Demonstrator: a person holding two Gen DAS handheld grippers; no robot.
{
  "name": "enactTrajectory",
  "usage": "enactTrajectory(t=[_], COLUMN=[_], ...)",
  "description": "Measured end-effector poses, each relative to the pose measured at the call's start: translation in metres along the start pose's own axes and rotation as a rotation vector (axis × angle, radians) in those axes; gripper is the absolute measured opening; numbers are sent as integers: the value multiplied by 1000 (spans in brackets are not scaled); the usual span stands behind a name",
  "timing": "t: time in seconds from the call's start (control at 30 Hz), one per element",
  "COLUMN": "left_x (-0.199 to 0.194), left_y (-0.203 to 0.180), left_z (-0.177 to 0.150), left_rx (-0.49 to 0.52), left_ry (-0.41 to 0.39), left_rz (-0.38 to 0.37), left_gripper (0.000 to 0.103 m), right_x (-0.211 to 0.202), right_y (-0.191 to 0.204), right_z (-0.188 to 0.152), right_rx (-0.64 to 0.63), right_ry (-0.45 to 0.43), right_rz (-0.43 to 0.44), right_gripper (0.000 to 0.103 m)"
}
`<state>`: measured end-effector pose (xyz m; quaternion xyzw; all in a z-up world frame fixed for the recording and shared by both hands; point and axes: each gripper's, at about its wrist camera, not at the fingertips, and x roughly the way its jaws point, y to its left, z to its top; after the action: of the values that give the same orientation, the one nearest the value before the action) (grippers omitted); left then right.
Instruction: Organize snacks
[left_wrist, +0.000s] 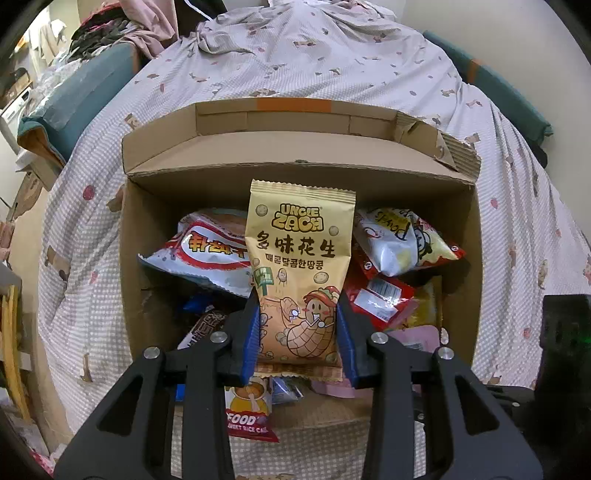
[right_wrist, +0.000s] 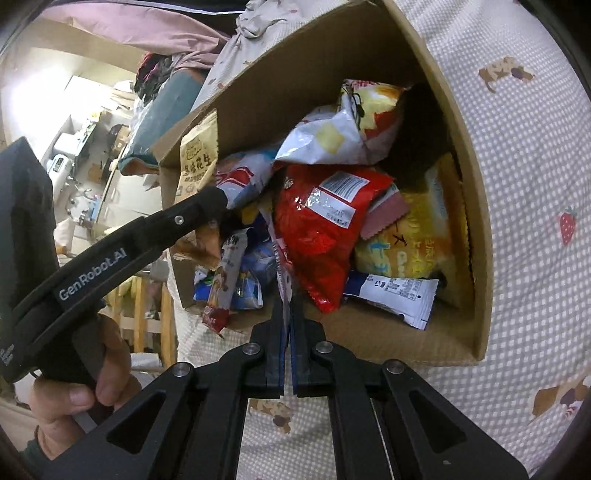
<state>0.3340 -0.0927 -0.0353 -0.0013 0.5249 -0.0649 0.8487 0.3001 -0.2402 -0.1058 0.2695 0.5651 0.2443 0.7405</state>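
Observation:
My left gripper (left_wrist: 297, 314) is shut on a yellow Uncle Zach peanut bag (left_wrist: 299, 258) and holds it upright over the open cardboard box (left_wrist: 295, 162). The box holds several snack packs, among them a white and red bag (left_wrist: 207, 247) and a red pack (left_wrist: 380, 299). In the right wrist view my right gripper (right_wrist: 287, 306) is shut on the thin edge of a white and red wrapper (right_wrist: 283, 273) at the box's near rim. The peanut bag (right_wrist: 197, 162) and the left gripper (right_wrist: 199, 206) show there at the left. A red bag (right_wrist: 321, 236) lies just beyond my right fingertips.
The box (right_wrist: 476, 206) sits on a bed with a checked, printed cover (left_wrist: 332, 59). A rice cake pack (left_wrist: 247, 417) hangs over the box's near edge. A teal cushion (left_wrist: 81, 99) and piled clothes lie at the far left. Cluttered shelves stand left of the bed.

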Motion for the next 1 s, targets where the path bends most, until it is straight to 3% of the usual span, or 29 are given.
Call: enactTrajectory(t=[0.2,0.27,0.33,0.4,0.5,0.53,0.57,0.7,0.83,1.0], left_x=[1,-3,-8,-14,-25,-29,-35,-54,-75,-95], left_y=[1,1,1,2,5,7,11,21,30,44], left_z=[1,0,-1,-1,-2,-3,-4,-10,-27,-51], left_rx=[-23,-18,-20,-21,-18,-24,-32,-34,-17,-57], left_ry=[10,-4,-22,-36,-69,-84,-99,-161,-227,-287], left_rz=[-22,4,16,22,53,59,61,88,132,172], left_gripper=[36,50,71,75,75,75,75,75,75,75], right_x=[-5,-9,-18,-25,-36,-39,-43,-55,-66,-76], right_y=[7,5,5,6,6,7,9,19,32,42], right_z=[3,3,5,7,9,9,9,6,-1,-19], right_rx=[-26,-24,-29,-39,-38,-38,-40,-85,-152,-189], right_ry=[-22,-33,-70,-107,-150,-167,-188,-241,-301,-360], right_rz=[-33,-40,-71,-119,-132,-123,-107,-94,-135,-189], right_gripper=[7,7,8,11,38,58,70,76,94,96])
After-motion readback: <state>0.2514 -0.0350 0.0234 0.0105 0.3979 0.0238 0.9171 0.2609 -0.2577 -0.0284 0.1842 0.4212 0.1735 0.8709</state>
